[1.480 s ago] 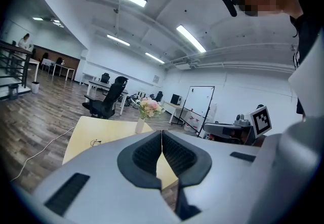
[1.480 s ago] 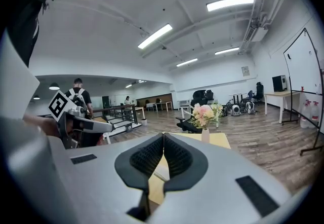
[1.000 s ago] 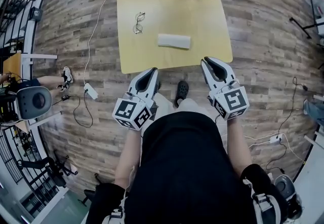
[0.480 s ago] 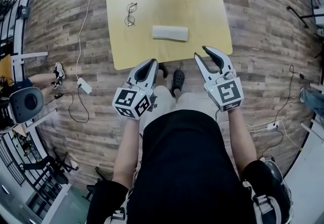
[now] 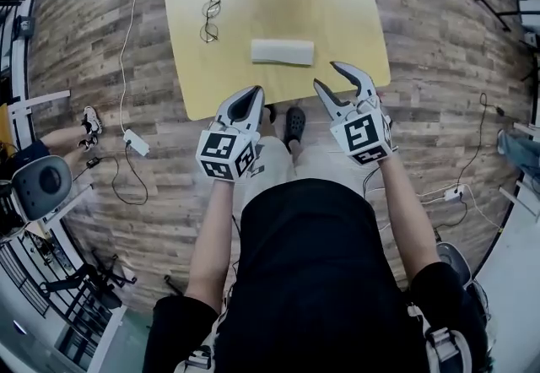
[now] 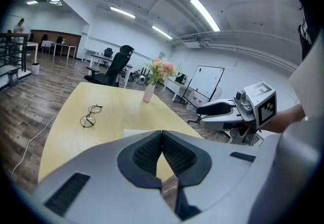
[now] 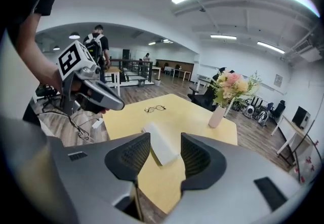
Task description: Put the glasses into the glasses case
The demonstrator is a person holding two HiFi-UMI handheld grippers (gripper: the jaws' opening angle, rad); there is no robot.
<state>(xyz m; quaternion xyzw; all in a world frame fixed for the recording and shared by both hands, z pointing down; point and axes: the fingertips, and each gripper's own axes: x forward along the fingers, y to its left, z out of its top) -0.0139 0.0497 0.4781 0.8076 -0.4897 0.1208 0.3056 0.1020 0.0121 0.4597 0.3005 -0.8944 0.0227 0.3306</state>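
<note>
Head view – glasses: the wire-framed glasses are lying unfolded on the yellow table, at about ten o'clock from the white glasses case and well apart from it.
Head view – grippers: both are hovering off the table's near edge. The left gripper is sitting at seven o'clock from the case and the right gripper at four o'clock; neither is touching anything.
Left gripper view – jaws: the ribbed pads are pressing together at their tips, with nothing between them.
Left gripper view – glasses: the frame is showing at eleven o'clock above the jaws, lenses flat to the wood.
Right gripper view – jaws: they are standing spread, having just been opening. The case is only lining up in the gap, farther off on the table and not held.
Right gripper view – glasses: they are lying beyond the case at twelve o'clock, and the flower vase is standing at two o'clock.
Handling – judgement: the frame is looking light, thin and easily bent, with lenses that would scratch. The bridge or a temple near its hinge is looking like the safest hold, with a gentle pinch.
Case – judgement: it is looking stiff and light, so it is likely needing steadying; whether its lid is open I cannot tell.
</note>
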